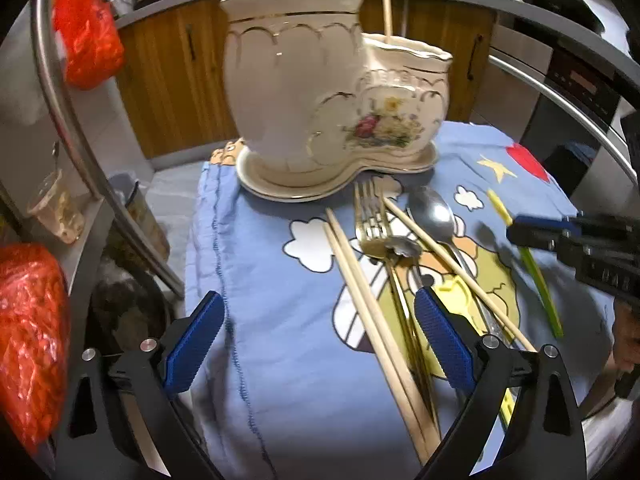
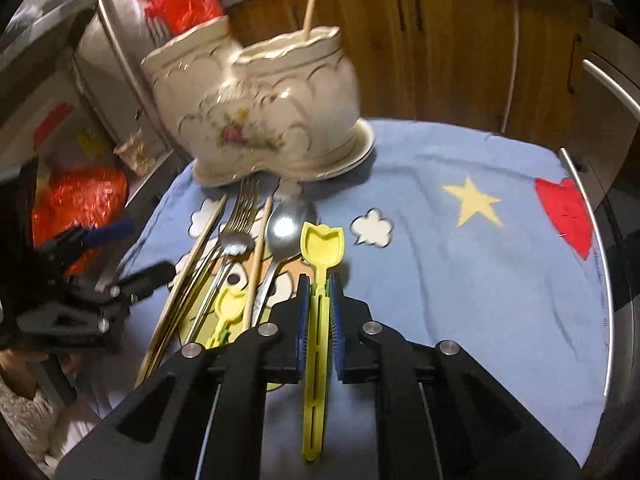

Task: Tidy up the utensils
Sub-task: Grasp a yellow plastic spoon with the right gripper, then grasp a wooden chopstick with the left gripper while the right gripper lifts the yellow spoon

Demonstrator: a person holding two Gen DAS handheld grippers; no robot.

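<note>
right gripper [image 2: 319, 280]: clamped on yellow plastic tulip-shaped scoop [image 2: 322, 248] | left gripper [image 1: 316, 340]: jaws wide apart, empty | cream ceramic two-compartment utensil holder [image 1: 320, 92]: far, one wooden chopstick [image 1: 386, 8] in the smaller compartment

Yellow plastic spoon [image 2: 316, 280] clamped flat above cloth, bowl toward holder [image 2: 256, 108]
</note>
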